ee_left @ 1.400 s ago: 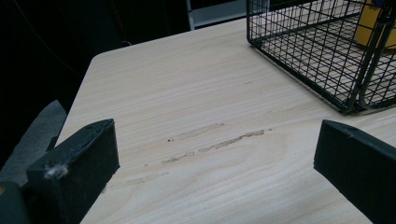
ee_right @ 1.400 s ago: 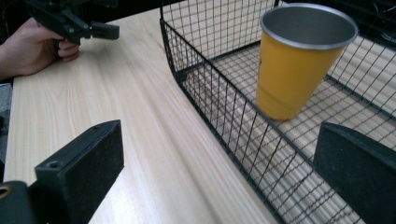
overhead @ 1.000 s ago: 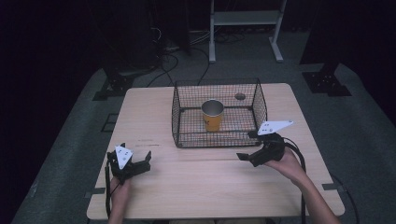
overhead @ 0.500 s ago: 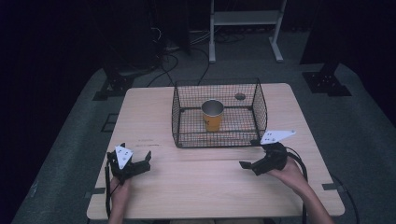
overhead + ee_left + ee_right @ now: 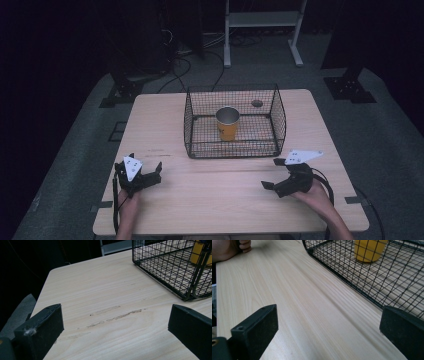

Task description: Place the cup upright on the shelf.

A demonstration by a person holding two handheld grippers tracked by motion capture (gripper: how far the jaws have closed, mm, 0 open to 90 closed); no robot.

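In the high view the left gripper sits near the table's seven o'clock corner, held low over the wood by the person's left hand, a grey three-cornered plate on top; its jaws stand spread wide with nothing between them, pointing toward two o'clock; in the left gripper view the two black jaws frame bare wood with a few pale scuff marks, and the near corner of the wire basket rises at one o'clock.

At the table's centre, toward twelve o'clock, the black wire basket stands upright; the yellow cup stands upright inside it, roughly mid-floor, its metallic rim open to the top; a small dark hole marks the tabletop behind the basket at one o'clock.

The right gripper sits near five o'clock of the table, just in front of the basket's right front corner and apart from it, held by the right hand; its jaws are likewise parted wide and empty, pointing toward nine o'clock; in the right gripper view the basket wall runs along the right and the yellow cup shows through the mesh at one o'clock, with the other hand at eleven o'clock.
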